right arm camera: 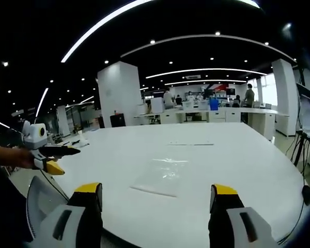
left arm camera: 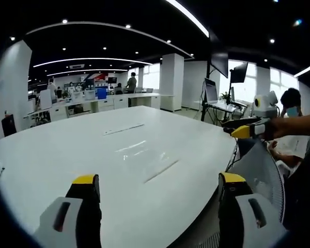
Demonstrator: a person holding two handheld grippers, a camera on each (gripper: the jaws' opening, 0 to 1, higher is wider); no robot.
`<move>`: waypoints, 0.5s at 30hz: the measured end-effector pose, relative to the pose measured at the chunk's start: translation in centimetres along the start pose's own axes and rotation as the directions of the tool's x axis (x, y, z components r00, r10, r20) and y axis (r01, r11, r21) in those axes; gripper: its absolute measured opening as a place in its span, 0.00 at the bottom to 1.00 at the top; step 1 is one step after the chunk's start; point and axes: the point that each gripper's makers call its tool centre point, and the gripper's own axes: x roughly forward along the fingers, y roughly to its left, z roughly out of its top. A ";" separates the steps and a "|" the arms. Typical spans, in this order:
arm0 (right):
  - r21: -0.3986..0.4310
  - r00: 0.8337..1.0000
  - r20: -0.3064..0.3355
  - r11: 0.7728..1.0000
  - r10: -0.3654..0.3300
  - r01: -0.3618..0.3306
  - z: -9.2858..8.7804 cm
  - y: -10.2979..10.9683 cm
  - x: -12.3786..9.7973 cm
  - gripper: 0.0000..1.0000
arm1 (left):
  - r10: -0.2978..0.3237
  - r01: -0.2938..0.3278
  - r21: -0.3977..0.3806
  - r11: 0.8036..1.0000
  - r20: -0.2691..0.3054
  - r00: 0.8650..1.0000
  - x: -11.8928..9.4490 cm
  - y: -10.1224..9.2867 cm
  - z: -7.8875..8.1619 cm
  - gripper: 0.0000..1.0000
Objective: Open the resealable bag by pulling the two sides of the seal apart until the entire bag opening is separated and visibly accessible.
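A clear resealable bag (left arm camera: 144, 155) lies flat on the big white table (left arm camera: 51, 155), hard to make out apart from its glints and edges. My left gripper (left arm camera: 159, 182) is held low at the table's near edge, short of the bag, open and with nothing between its jaws. In the right gripper view the same bag (right arm camera: 163, 178) lies just ahead of my right gripper (right arm camera: 157, 190), which is also open and holds nothing. The right gripper (left arm camera: 236, 128) comes in from the right in the left gripper view. The left gripper (right arm camera: 67, 159) comes in from the left in the right gripper view.
A thin clear strip (left arm camera: 123, 129) lies further back on the table. A mesh chair back (left arm camera: 263, 175) stands by the table edge. A seated person (left arm camera: 292, 119) and monitors on a stand (left arm camera: 219, 77) are off to the right. Desks and people fill the far room.
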 end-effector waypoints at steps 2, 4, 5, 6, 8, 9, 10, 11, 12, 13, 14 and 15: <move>-0.005 1.000 -0.002 1.000 0.002 -0.002 0.0 0.1 0.1 0.86 | 0.000 0.000 0.001 1.000 -0.001 1.000 0.0 0.0 0.0 0.94; -0.012 1.000 -0.004 1.000 -0.002 0.002 0.0 0.1 0.1 0.86 | 0.002 -0.002 -0.001 1.000 -0.003 1.000 0.0 0.1 -0.1 0.94; -0.015 1.000 -0.004 1.000 -0.005 0.005 0.1 0.0 0.1 0.86 | 0.003 -0.003 -0.003 1.000 -0.004 1.000 -0.1 0.2 -0.1 0.94; -0.016 1.000 -0.003 1.000 -0.006 0.005 0.1 0.0 0.1 0.86 | 0.004 -0.004 -0.004 1.000 -0.005 1.000 -0.1 0.2 -0.2 0.94; -0.011 1.000 -0.004 1.000 -0.001 0.001 0.0 0.1 0.2 0.86 | 0.007 -0.007 -0.005 1.000 -0.005 1.000 -0.2 0.3 -0.2 0.94; -0.010 1.000 -0.005 1.000 0.001 -0.001 0.0 0.2 0.3 0.86 | 0.007 -0.008 -0.006 1.000 -0.004 1.000 -0.3 0.4 -0.2 0.94; -0.011 1.000 -0.005 1.000 0.002 -0.002 0.0 0.2 0.3 0.86 | 0.008 -0.008 -0.008 1.000 -0.004 1.000 -0.4 0.4 -0.3 0.94; -0.012 1.000 -0.005 1.000 0.002 -0.002 0.1 0.3 0.4 0.86 | 0.009 -0.009 -0.008 1.000 -0.006 1.000 -0.4 0.4 -0.3 0.94; -0.017 1.000 -0.001 1.000 0.000 0.000 0.2 0.3 0.4 0.85 | 0.010 -0.010 -0.005 1.000 -0.010 1.000 -0.5 0.5 -0.4 0.94; -0.019 1.000 0.002 1.000 0.001 -0.001 0.2 0.3 0.4 0.85 | 0.010 -0.011 -0.003 1.000 -0.010 1.000 -0.6 0.5 -0.4 0.94; -0.017 1.000 0.003 1.000 0.004 -0.004 0.2 0.3 0.5 0.84 | 0.012 -0.012 -0.003 1.000 -0.011 1.000 -0.6 0.5 -0.5 0.94; -0.016 1.000 0.001 1.000 0.005 -0.005 0.2 0.3 0.6 0.84 | 0.015 -0.015 -0.007 1.000 -0.012 1.000 -0.7 0.6 -0.5 0.94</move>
